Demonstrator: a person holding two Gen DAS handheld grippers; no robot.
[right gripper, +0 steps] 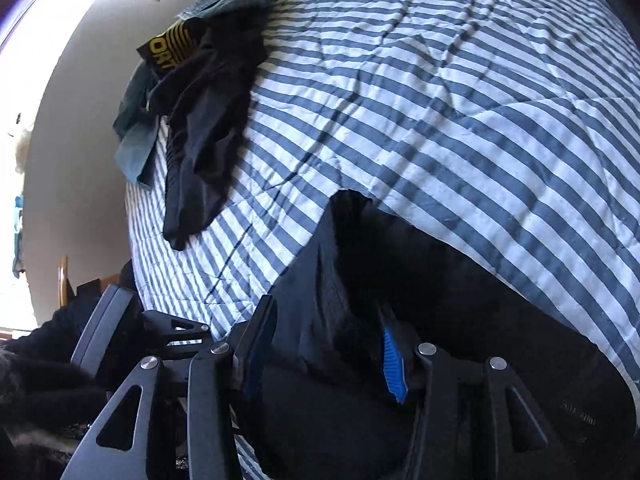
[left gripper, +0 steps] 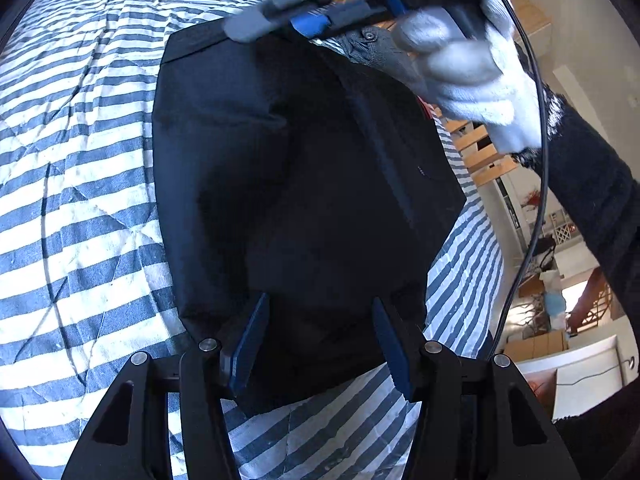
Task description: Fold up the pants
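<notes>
Blue-and-white striped bedding (left gripper: 80,160) covers the bed, quilted and creased, and the dark pants (left gripper: 288,168) lie on it folded into a compact, roughly rectangular bundle with a seam running down one side. From the left wrist view, the left gripper (left gripper: 320,340) hangs over the near edge of the pants with its jaws standing apart; the blue pads (left gripper: 252,344) sit above the dark cloth, and whether they touch it cannot be told. At the far end of the bundle the right gripper (left gripper: 304,20) is blurred, held by a hand in a white glove (left gripper: 476,76) with a dark sleeve (left gripper: 592,184) behind it and a black cable (left gripper: 536,160) trailing past. A bit of grey cloth with a button (left gripper: 368,46) shows just beneath that gripper. In the right wrist view the right gripper (right gripper: 324,356) has its jaws apart with a ridge of the dark pants (right gripper: 340,280) rising between them, the pads not pressing on it. Farther up the bed, well apart from the pants, a heap of other clothes (right gripper: 200,80) lies near the edge, dark pieces over a teal one, with a yellow-lettered waistband on top. Beyond the bed on the left wrist side, wooden slats (left gripper: 484,148) and a bright room show.
</notes>
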